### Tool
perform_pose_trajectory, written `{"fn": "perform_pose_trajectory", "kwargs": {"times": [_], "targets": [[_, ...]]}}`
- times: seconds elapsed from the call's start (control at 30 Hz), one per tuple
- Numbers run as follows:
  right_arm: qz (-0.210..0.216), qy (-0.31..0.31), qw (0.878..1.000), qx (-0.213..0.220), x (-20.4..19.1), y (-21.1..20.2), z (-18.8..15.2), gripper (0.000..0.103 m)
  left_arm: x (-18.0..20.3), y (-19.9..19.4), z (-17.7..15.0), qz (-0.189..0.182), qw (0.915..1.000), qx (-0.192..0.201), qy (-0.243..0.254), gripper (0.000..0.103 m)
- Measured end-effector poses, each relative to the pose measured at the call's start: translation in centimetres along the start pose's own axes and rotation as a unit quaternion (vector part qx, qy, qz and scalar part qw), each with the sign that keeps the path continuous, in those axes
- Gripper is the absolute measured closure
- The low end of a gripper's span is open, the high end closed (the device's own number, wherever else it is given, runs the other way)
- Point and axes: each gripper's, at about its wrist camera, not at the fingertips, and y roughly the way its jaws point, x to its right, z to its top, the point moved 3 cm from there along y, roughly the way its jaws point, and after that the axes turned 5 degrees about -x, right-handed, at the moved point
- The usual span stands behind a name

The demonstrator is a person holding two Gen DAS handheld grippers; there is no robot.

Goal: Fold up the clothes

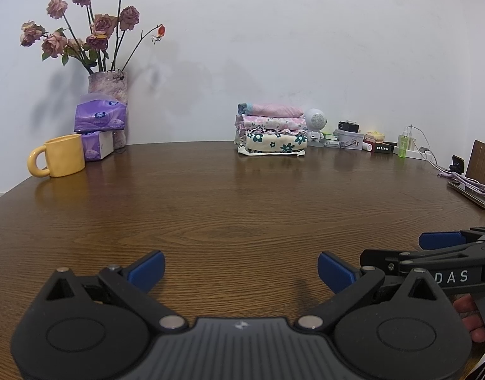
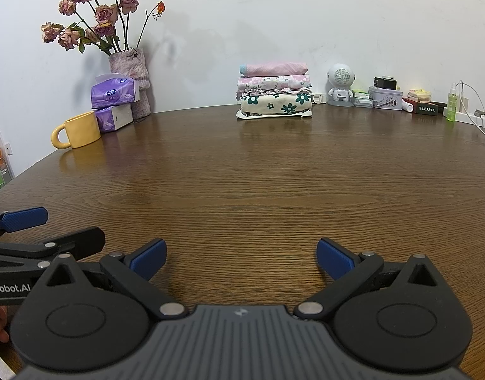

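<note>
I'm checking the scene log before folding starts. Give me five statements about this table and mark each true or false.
1. The left hand-held gripper is open and holds nothing. True.
2. The right hand-held gripper is shut on a garment. False: it is open and holds nothing.
3. The stack of folded clothes lies at the far edge of the table, by the wall. True.
4. The yellow mug lies on its side. False: it stands upright, handle to the left in the picture.
5. The tissue packs sit on the folded clothes. False: they are stacked beside the vase.
</note>
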Motion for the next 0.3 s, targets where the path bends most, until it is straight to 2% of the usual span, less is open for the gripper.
{"fn": "perform_pose_trajectory", "kwargs": {"times": [0.3], "targets": [[0.002, 0.000, 1.000, 0.001, 0.09, -0.01, -0.05, 0.000, -0.12, 0.01, -0.14, -0.005, 1.0000, 0.001, -0.001, 0.000]]}}
